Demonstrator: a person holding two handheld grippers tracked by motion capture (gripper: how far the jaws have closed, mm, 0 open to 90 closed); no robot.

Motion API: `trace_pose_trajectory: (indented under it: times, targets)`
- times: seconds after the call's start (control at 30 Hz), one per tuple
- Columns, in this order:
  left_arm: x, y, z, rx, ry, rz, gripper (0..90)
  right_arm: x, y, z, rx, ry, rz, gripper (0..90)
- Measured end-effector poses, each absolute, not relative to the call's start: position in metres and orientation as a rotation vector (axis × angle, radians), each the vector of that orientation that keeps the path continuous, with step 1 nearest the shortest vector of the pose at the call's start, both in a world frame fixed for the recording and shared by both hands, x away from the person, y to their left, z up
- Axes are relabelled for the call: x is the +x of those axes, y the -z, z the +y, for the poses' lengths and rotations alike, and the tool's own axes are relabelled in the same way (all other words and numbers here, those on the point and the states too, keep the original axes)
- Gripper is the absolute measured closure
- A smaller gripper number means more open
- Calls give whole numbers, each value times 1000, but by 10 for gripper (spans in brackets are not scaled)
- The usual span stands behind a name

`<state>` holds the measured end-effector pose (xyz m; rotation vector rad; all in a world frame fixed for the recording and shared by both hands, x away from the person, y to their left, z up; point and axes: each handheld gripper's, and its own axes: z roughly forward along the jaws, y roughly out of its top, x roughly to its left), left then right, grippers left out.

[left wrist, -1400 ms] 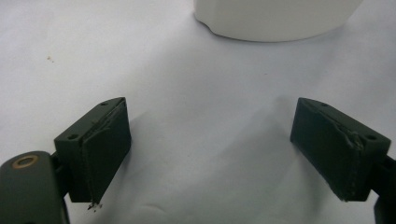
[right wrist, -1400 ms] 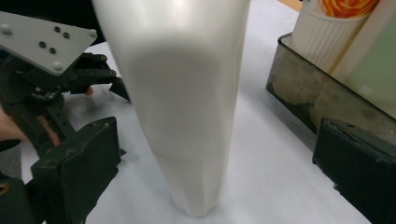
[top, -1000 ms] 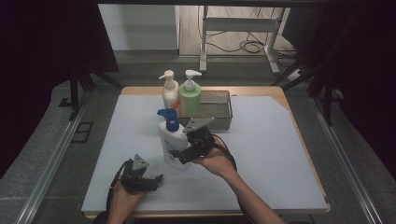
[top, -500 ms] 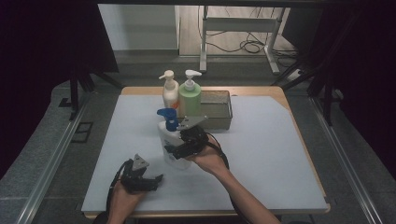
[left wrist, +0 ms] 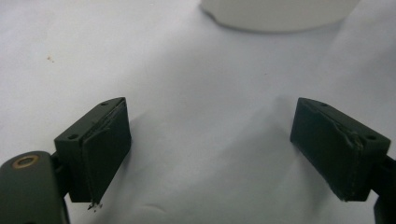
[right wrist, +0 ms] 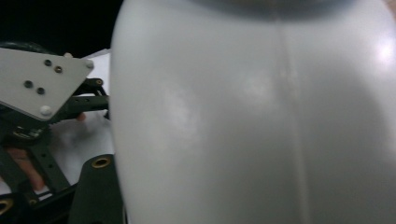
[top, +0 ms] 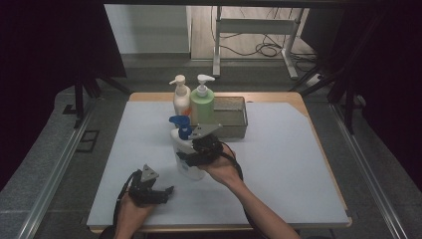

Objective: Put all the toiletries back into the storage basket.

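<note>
The white pump bottle with the blue head [top: 185, 152] stands upright on the pale table mat [top: 278, 164], pressed right up against the right gripper [top: 195, 155], whose jaws reach in from the side around the bottle's body. Those jaws have just been closing with the bottle between them; in the right gripper view the white wall [right wrist: 252, 116] crowds the lens, so I cannot tell whether the pads already press on it. Taking it low on the broad body rather than at the narrow pump probably gives a steadier hold for a lift. Just beyond this gripper, two more pump bottles, a cream one [top: 181, 97] and a green one [top: 202, 101], stand side by side at the near corner of a grey tray [top: 234, 118], which suggests the white bottle belongs with them. The left gripper [top: 164, 191] rests low on the mat, a little short of the bottle, its jaws spread wide with only bare mat between them and the bottle's base [left wrist: 280, 14] just ahead, seemingly waiting out of the way.
</note>
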<state>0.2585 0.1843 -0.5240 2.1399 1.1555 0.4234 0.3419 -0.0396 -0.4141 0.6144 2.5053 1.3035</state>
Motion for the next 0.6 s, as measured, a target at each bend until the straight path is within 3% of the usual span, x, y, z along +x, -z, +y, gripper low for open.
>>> trace_pose_trajectory:
  times: [0.6]
  targets:
    - [258,524,184,2138,-424,1155,121,348,381,-71,673,-1291,2451,379]
